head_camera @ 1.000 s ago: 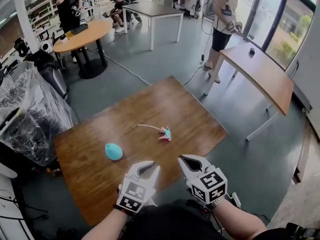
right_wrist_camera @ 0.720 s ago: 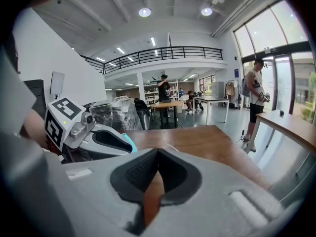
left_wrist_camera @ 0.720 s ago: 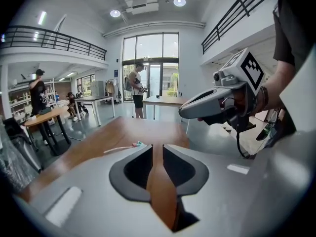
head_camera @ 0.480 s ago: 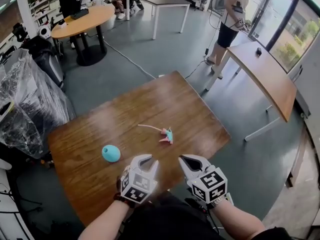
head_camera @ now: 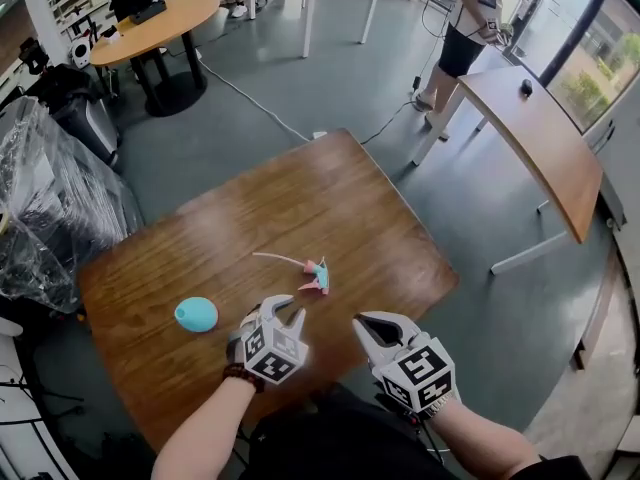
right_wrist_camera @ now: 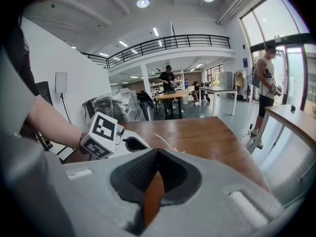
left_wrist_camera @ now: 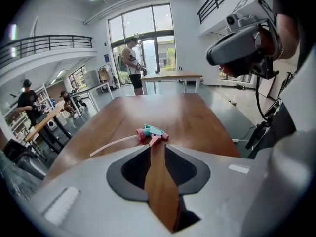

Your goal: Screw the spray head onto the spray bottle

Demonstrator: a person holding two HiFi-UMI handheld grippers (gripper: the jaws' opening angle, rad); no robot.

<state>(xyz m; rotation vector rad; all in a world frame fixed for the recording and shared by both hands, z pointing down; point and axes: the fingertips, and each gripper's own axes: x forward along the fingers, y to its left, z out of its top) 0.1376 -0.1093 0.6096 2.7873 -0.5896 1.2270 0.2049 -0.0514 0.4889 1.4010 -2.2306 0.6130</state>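
Note:
The pink and teal spray head (head_camera: 316,274) lies on its side on the wooden table (head_camera: 380,218), its thin dip tube (head_camera: 275,259) trailing left. The teal spray bottle (head_camera: 196,314) lies to its left. My left gripper (head_camera: 284,307) hovers just short of the spray head and points at it; its jaws have just been opening to a narrow gap with nothing between them. The left gripper view shows the spray head (left_wrist_camera: 150,132) just beyond the gripper (left_wrist_camera: 157,147). My right gripper (head_camera: 361,321) is shut and empty at the table's near edge, to the right of the head.
The table's near edge runs under both grippers. A plastic-wrapped heap (head_camera: 50,198) stands at the left. A long wooden table (head_camera: 540,138) with a person (head_camera: 470,18) beside it is at the back right, and a round table (head_camera: 150,23) at the back left.
My left gripper has dropped and moved forward to just short of the spray head, and its jaws stand a little wider. The right gripper shifted slightly and stayed shut.

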